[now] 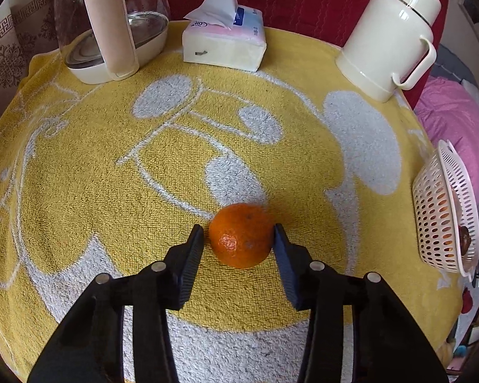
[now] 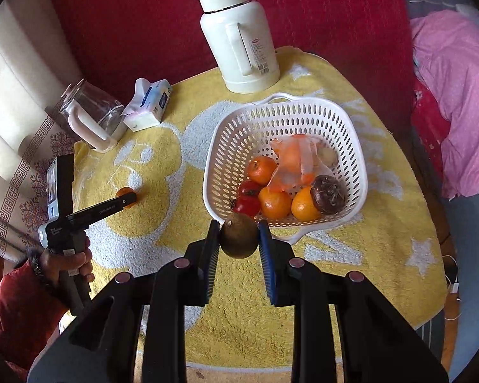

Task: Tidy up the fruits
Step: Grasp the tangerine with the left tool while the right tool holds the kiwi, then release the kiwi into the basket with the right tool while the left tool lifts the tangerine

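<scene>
An orange tangerine (image 1: 241, 235) lies on the yellow towel (image 1: 111, 166). My left gripper (image 1: 239, 234) is around it: the right finger touches it, the left stands a sliver off, so the grip is unclear. In the right wrist view the tangerine (image 2: 126, 195) shows partly behind the left gripper (image 2: 129, 198). My right gripper (image 2: 239, 234) is shut on a brown-green round fruit (image 2: 239, 236), held above the towel just in front of the white basket (image 2: 226, 146). The basket holds several oranges, a red fruit, a dark fruit and a bagged fruit.
A cream thermos jug (image 1: 389, 35) (image 2: 239, 35) stands at the back. A tissue pack (image 1: 223, 41) (image 2: 148, 103) and a glass kettle (image 1: 111, 25) (image 2: 91, 115) stand at the back left. The basket (image 1: 444, 210) sits at the left view's right edge. Pink bedding (image 2: 456, 95) lies beyond the table.
</scene>
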